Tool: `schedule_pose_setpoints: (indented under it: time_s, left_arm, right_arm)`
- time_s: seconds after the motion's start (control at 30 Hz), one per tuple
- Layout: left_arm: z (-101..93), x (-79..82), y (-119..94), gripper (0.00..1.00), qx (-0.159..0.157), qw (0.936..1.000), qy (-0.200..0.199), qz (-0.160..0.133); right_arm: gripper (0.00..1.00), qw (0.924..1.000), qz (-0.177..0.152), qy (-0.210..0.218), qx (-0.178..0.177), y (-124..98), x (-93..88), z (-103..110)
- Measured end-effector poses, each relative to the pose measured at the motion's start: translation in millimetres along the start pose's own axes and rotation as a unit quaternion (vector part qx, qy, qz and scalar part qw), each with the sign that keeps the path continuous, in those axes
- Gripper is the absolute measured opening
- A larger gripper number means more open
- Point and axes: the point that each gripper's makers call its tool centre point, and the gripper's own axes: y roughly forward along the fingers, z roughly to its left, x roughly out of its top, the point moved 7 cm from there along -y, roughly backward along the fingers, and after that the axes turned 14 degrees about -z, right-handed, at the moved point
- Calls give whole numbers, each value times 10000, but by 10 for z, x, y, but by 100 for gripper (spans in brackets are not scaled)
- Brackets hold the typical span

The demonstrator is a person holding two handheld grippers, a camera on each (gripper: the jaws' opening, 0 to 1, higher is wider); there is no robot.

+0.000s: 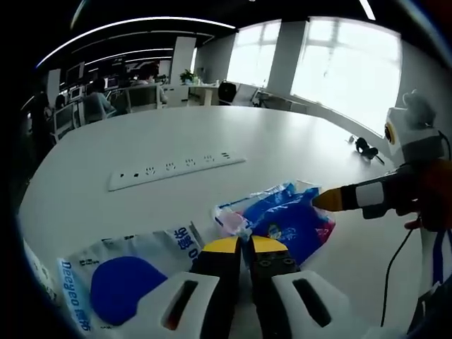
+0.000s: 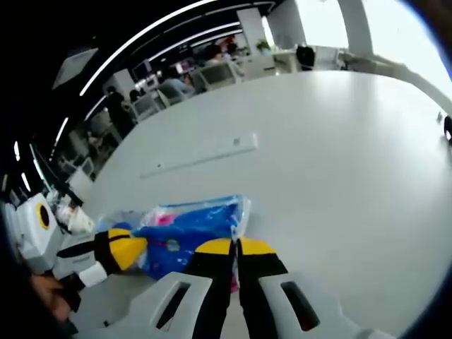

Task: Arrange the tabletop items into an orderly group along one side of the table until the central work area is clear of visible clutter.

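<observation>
A blue and pink snack bag (image 1: 293, 220) lies on the white table (image 1: 282, 141), just beyond my left gripper (image 1: 244, 244). Its yellow-tipped jaws are pressed together at the bag's near corner. My right gripper (image 1: 329, 200) comes in from the right with its yellow tip against the bag's far edge. In the right gripper view the same bag (image 2: 189, 229) lies ahead and to the left of my right gripper (image 2: 236, 246), whose jaws are shut over its edge. The left gripper (image 2: 128, 251) meets the bag's other end. I cannot tell whether either one pinches the film. A white bag with a blue circle (image 1: 119, 284) lies near left.
A long white power strip (image 1: 176, 169) lies across the middle of the table, also seen as the power strip (image 2: 205, 159) farther out. A small black object (image 1: 366, 148) sits near the right edge. Office chairs and desks stand beyond the far edge of the table.
</observation>
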Motion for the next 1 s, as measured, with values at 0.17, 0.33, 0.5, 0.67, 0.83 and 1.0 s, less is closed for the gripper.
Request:
schedule_pose_setpoints:
  time_s: [0.17, 0.33, 0.5, 0.67, 0.83, 1.0]
  left_arm:
    - [12, -46, 37, 3, 62, 9999, -51, 70]
    - [49, -54, 57, 3, 157, 9998, -106, 96]
    - [68, -55, 66, 4, 197, 9996, -180, 116]
    - [60, -65, 70, 4, 168, 9996, -162, 154]
    - [63, -92, 58, 5, 198, 9994, -193, 219]
    - [60, -93, 56, 6, 184, 9994, -182, 225]
  right_arm:
    - [0, 9999, -17, 99, -29, 48, -20, -8]
    - [0, 10000, 7, 81, -6, 78, -30, -12]
    - [0, 10000, 53, 72, 3, 110, -51, -20]
    - [0, 9999, 54, 103, -8, 126, -53, -38]
    - [0, 9999, 76, 111, 3, 126, -73, -45]
    - [0, 9999, 99, 113, -13, 152, -109, -73]
